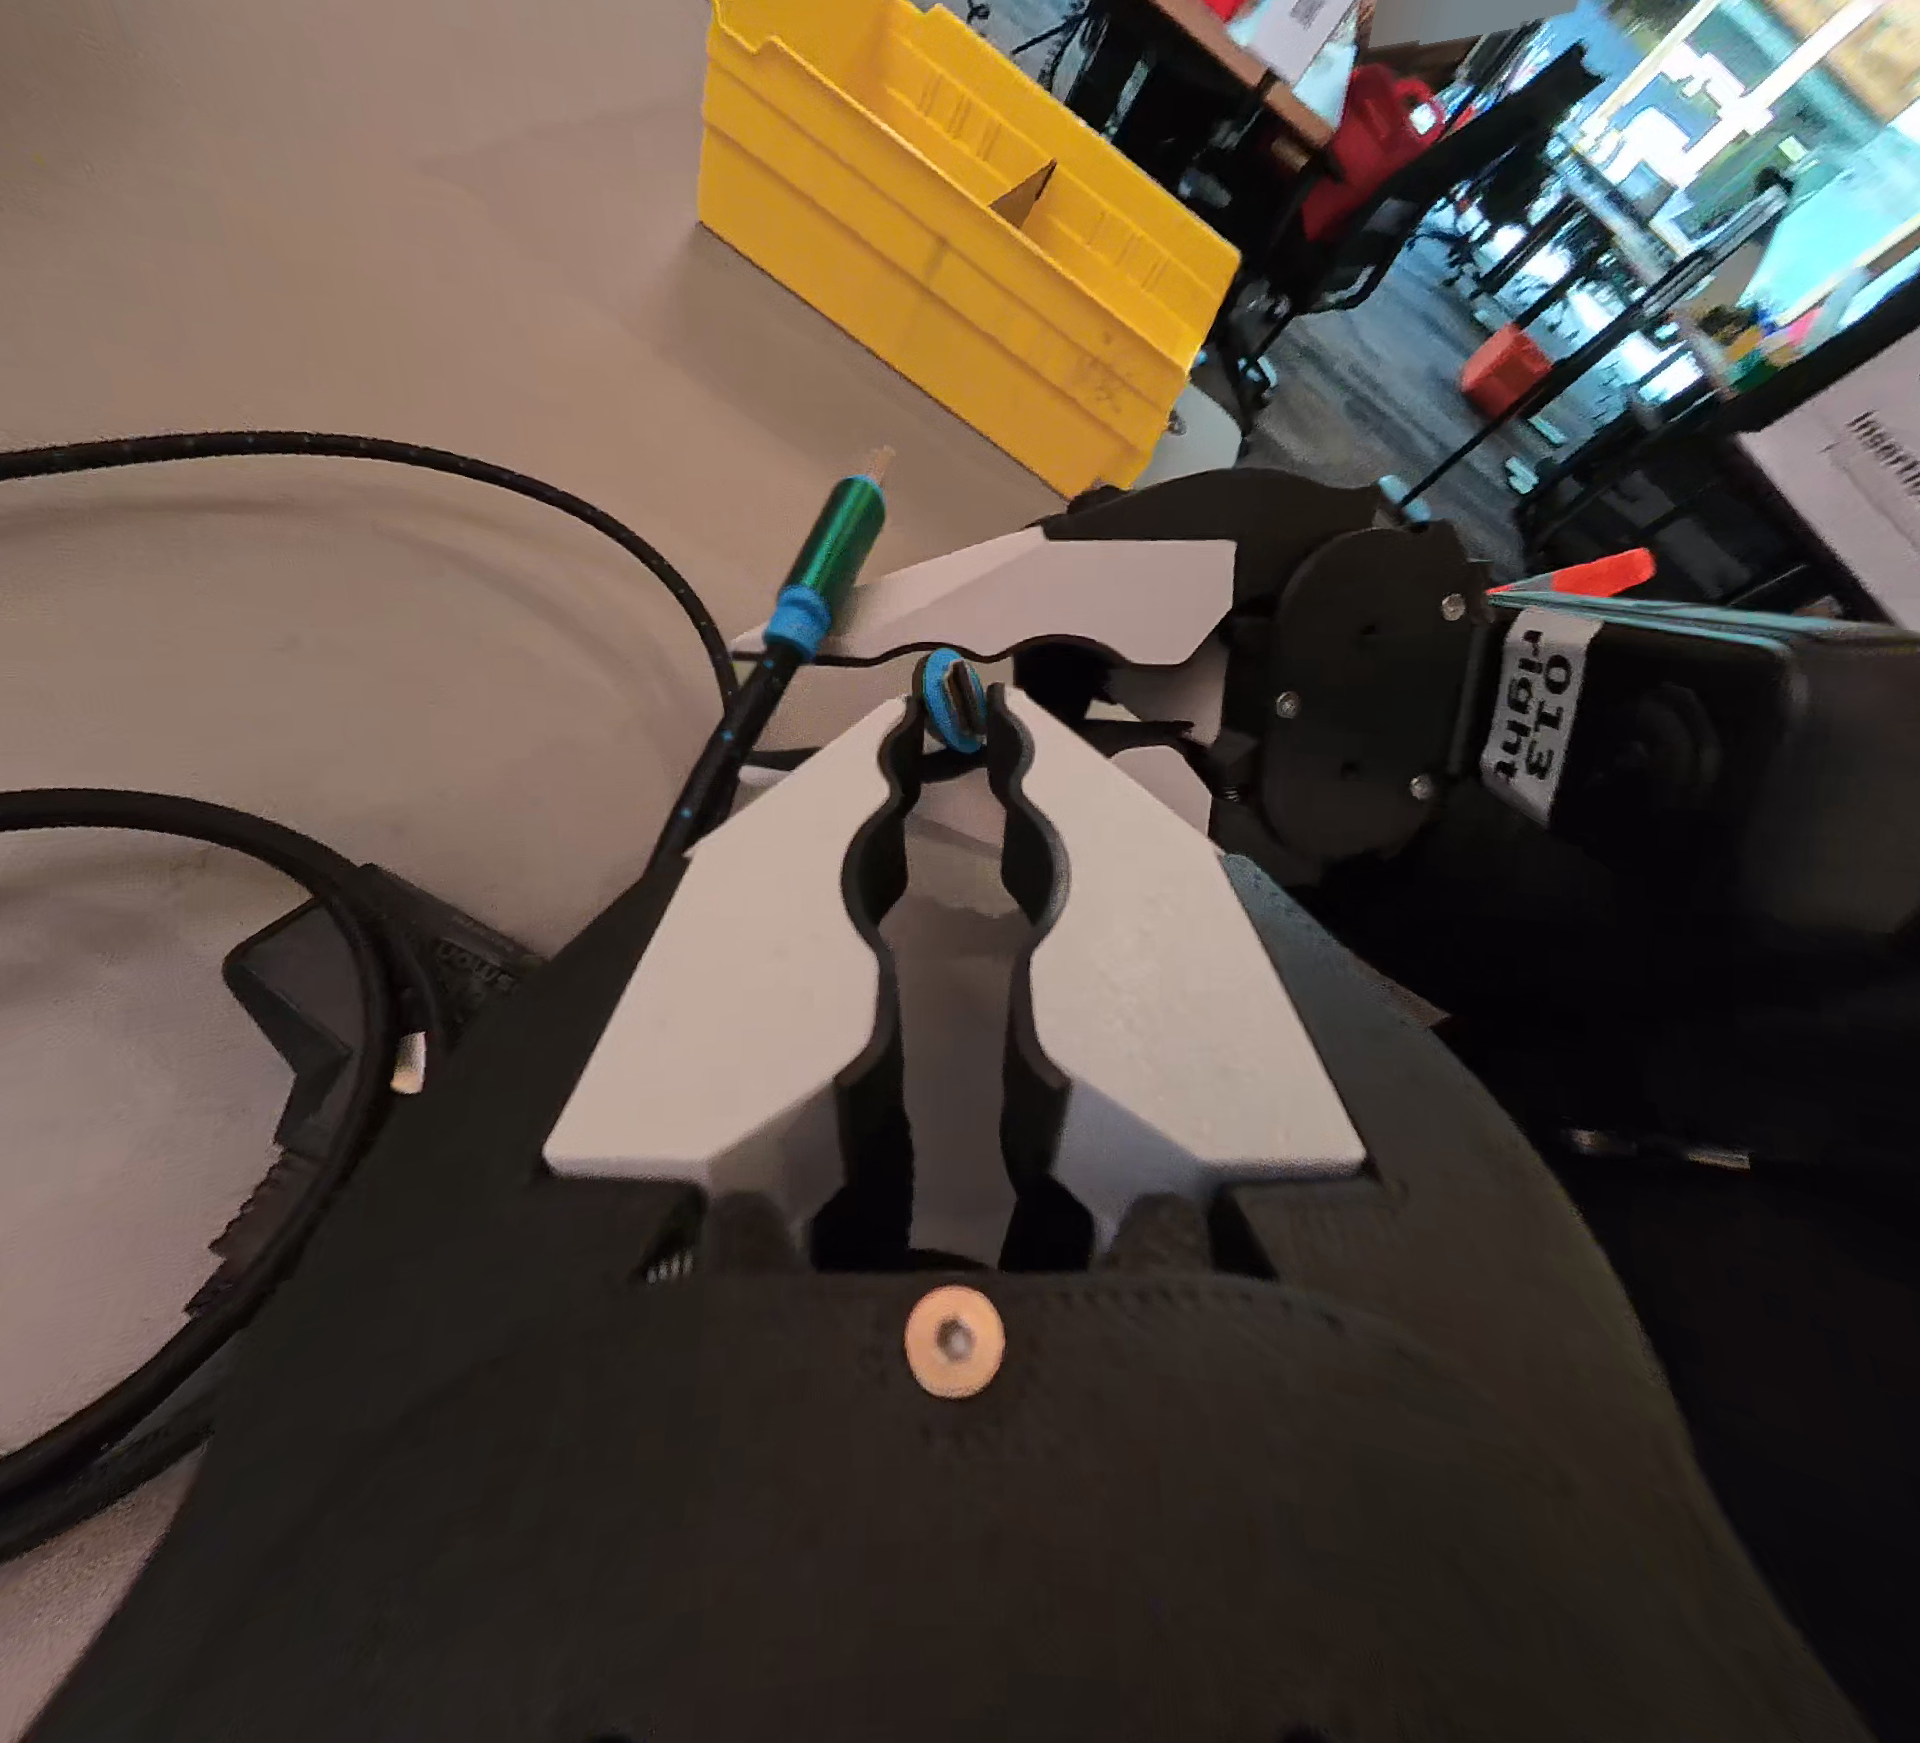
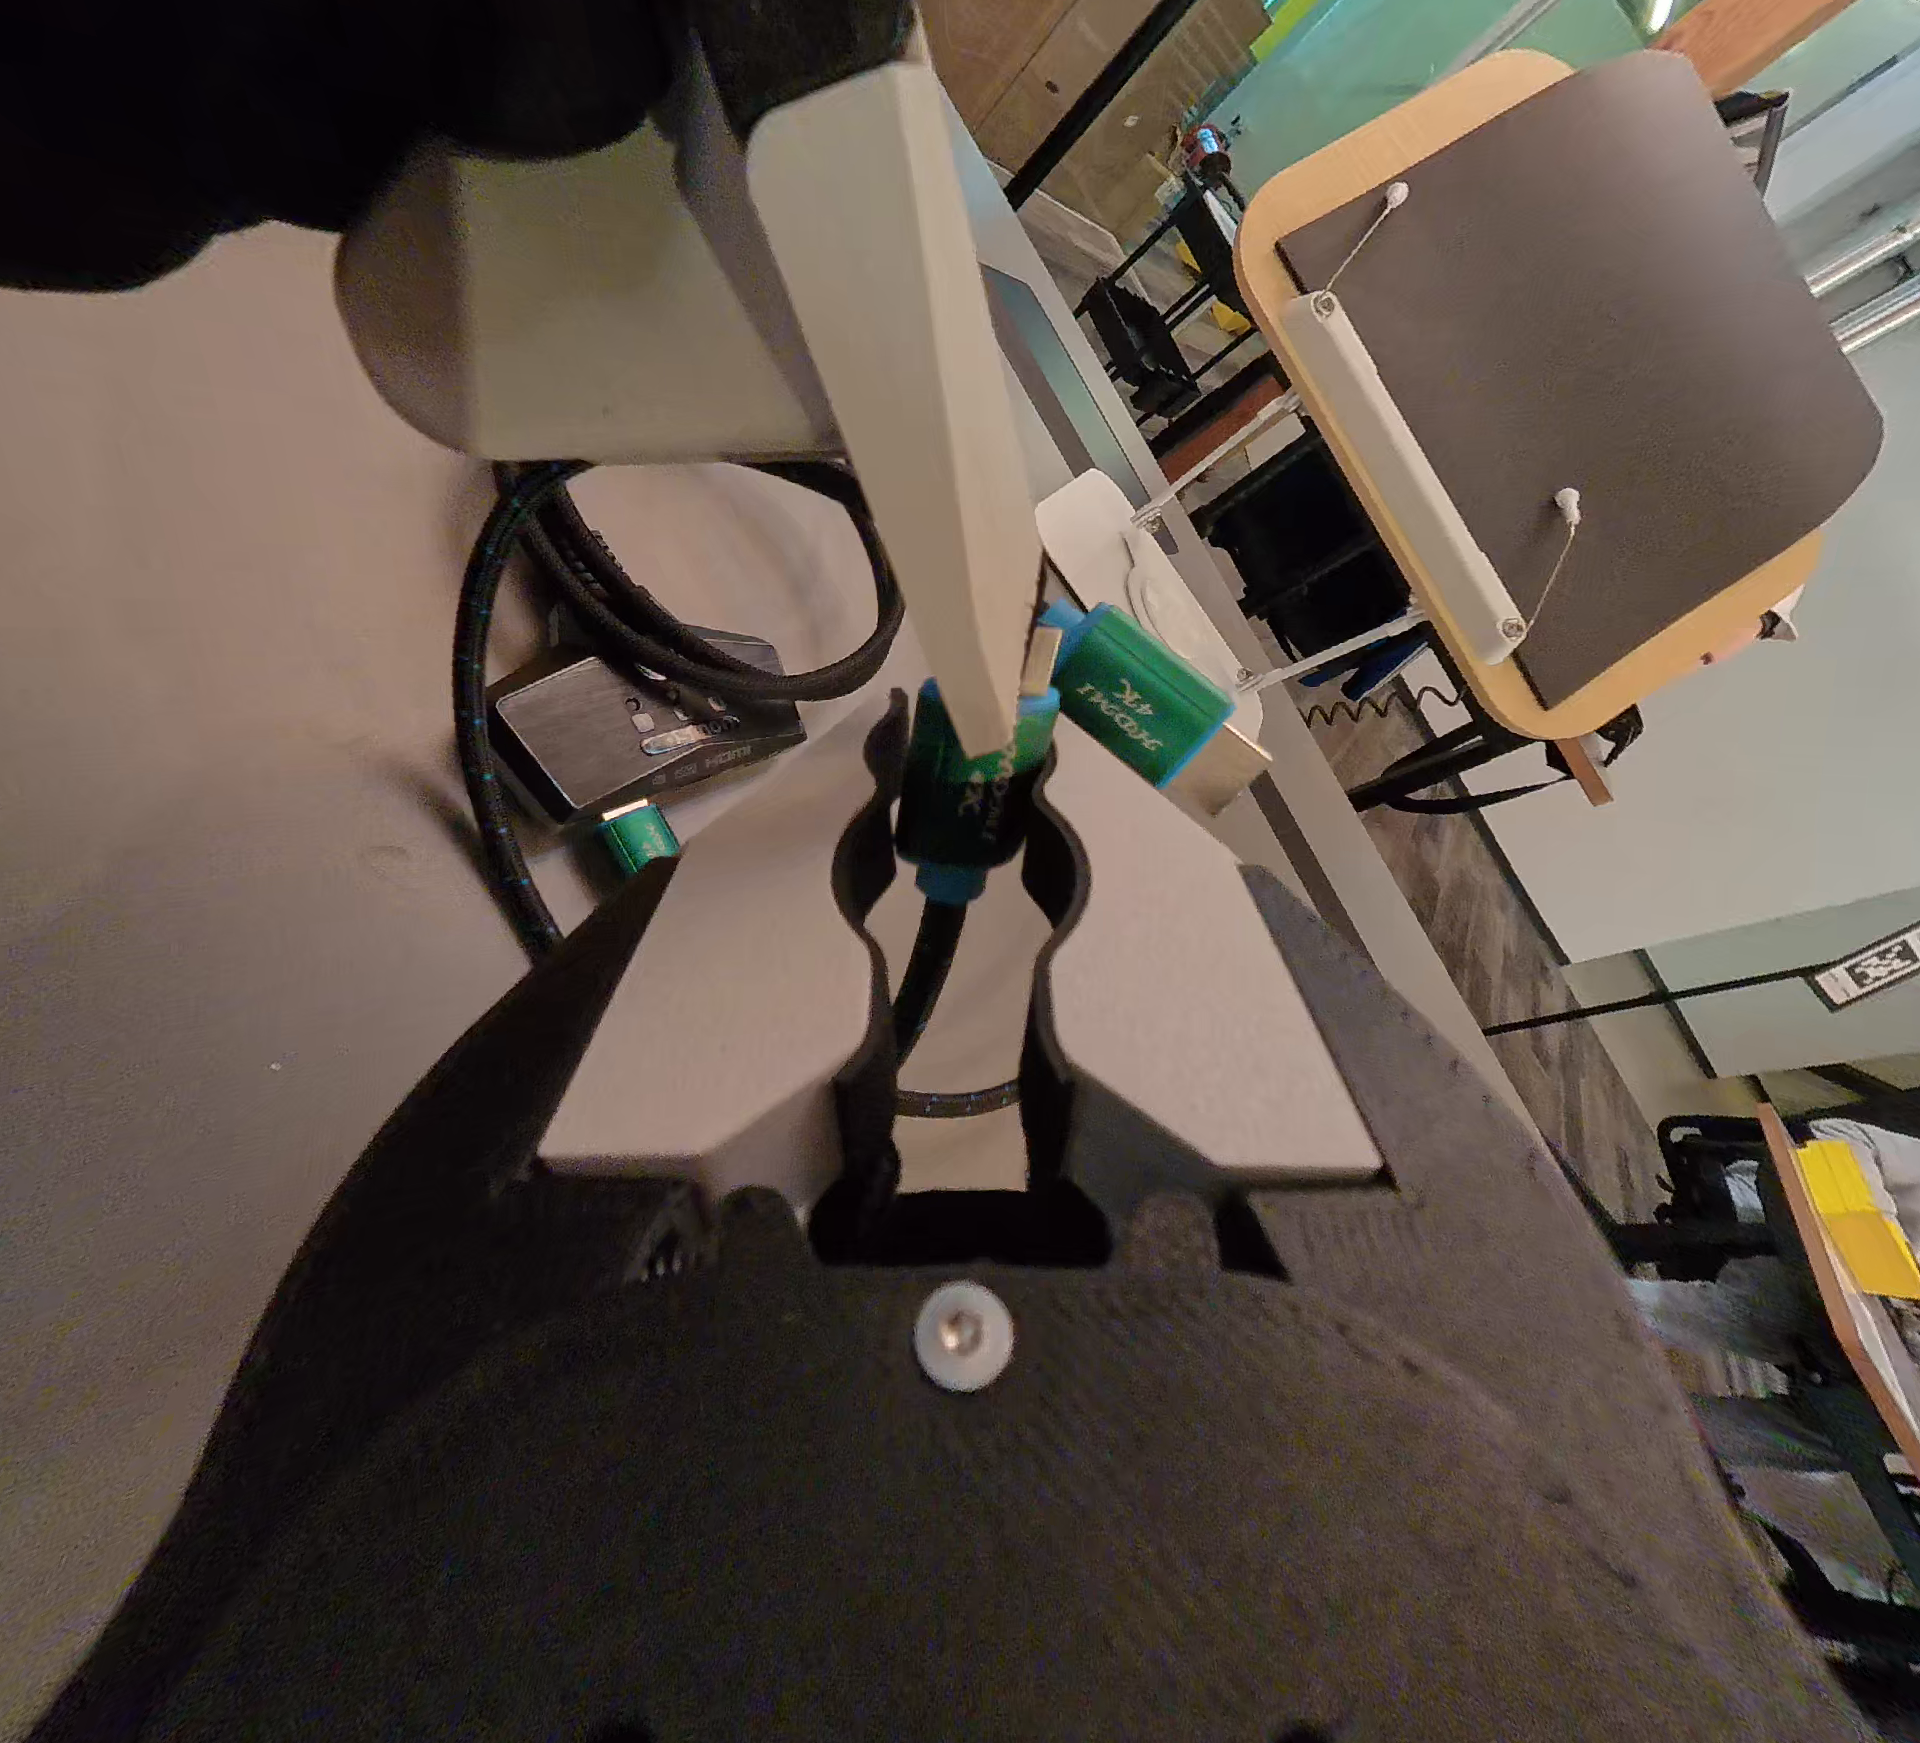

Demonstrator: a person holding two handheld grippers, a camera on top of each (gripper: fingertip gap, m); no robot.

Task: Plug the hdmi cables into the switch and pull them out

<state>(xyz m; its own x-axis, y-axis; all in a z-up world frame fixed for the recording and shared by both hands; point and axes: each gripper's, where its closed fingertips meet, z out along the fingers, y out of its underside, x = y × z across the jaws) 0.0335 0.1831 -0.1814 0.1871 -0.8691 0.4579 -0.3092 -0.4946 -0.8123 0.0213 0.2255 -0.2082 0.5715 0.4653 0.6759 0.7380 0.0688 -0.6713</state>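
The left pair of grey-and-black tongs (image 1: 951, 722) is pressed together on the small blue-collared end of a green HDMI plug (image 1: 948, 701), which sits right at the fingertips with its metal mouth facing the camera. In the right wrist view this same green metal plug with blue collars (image 2: 1138, 706) juts out to the right, its silver tip beside the table edge, and one grey finger (image 2: 935, 405) of the left tongs comes down from above across it. The right tongs (image 2: 961, 758) pinch a second green HDMI plug with a blue strain relief (image 2: 951, 810) between the tips, and its braided black cable (image 2: 914, 987) runs back through the gap between the fingers; from the left wrist view that plug (image 1: 831, 550) sticks up beyond the right tongs, tip toward a yellow plastic bin (image 1: 935, 239). The small brushed-metal HDMI switch (image 2: 644, 727) lies on the pale grey table (image 1: 312, 187), well behind the tongs, with a third green plug (image 2: 634, 836) seated in its near side and black cable looped over it. The switch's far ports are hidden by the cable and the left tongs, and in the left wrist view only a dark corner of it (image 1: 301, 987) shows.
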